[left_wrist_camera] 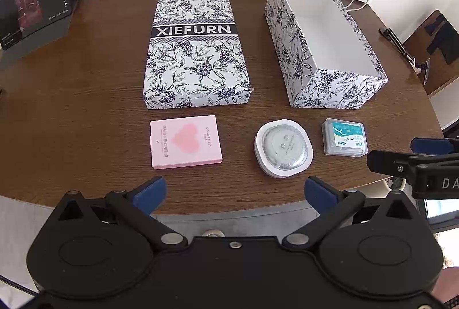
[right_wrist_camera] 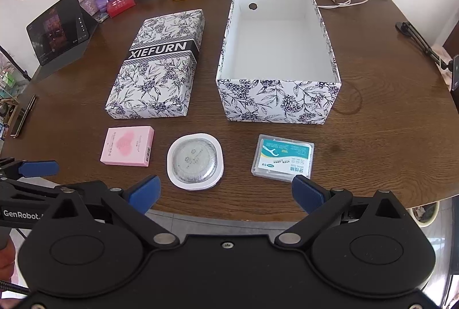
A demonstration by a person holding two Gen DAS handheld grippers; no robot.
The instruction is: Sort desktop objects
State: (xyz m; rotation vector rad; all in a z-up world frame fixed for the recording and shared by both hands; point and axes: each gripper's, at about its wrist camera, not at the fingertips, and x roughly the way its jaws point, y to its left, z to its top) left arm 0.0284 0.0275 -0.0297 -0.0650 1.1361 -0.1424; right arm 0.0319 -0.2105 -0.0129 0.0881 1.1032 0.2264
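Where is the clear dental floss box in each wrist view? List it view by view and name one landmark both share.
Left wrist view: dental floss box lies right of centre, on the table below the open floral box, beside the right gripper.
Right wrist view: dental floss box lies just right of centre, above the right gripper.
Shared landmark: the round white case immediately to its left.

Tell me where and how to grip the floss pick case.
Pinch the floss pick case across its two short side edges, coming straight down from above. It lies flat and thin on the table, so the right gripper, open just before it, suits best.
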